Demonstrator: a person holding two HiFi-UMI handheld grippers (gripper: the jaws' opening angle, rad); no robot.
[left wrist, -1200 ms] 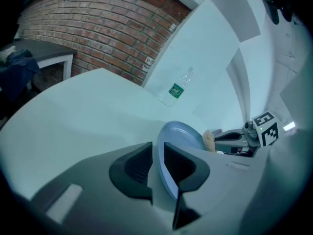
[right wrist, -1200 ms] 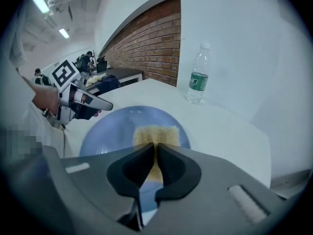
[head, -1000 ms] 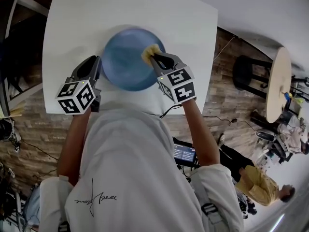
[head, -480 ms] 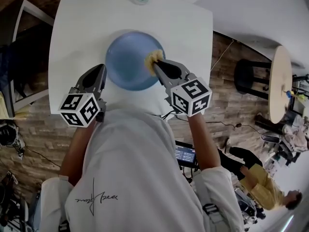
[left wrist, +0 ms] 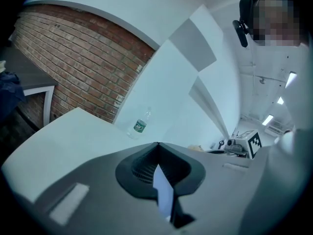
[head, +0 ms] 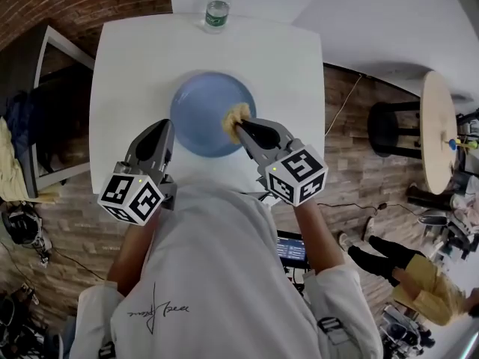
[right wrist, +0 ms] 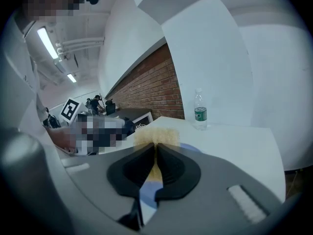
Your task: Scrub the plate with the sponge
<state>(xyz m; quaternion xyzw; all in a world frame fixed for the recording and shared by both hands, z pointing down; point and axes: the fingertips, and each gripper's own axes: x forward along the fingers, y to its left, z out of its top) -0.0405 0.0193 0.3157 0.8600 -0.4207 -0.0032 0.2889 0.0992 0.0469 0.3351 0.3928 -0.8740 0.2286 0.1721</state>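
Note:
A round blue plate [head: 198,111] lies in the middle of the white table [head: 127,66]. My right gripper [head: 240,126] is shut on a yellow sponge [head: 235,115], which presses on the plate's right part. In the right gripper view the sponge [right wrist: 157,136] sticks out past the closed jaws, with the plate [right wrist: 190,147] behind it. My left gripper [head: 168,125] sits at the plate's left rim, jaws together. A thin blue strip shows between them in the left gripper view [left wrist: 157,145].
A water bottle [head: 216,10] with a green label stands at the table's far edge, also seen as the bottle [left wrist: 141,124] and the bottle [right wrist: 200,111]. A dark stool [head: 389,129] and a round side table [head: 438,129] stand right. A person [head: 419,275] is at the lower right.
The right gripper has dragged the sponge from the plate's far right part down toward me along its right side. The left gripper has stayed at the left rim. The head view has shifted.

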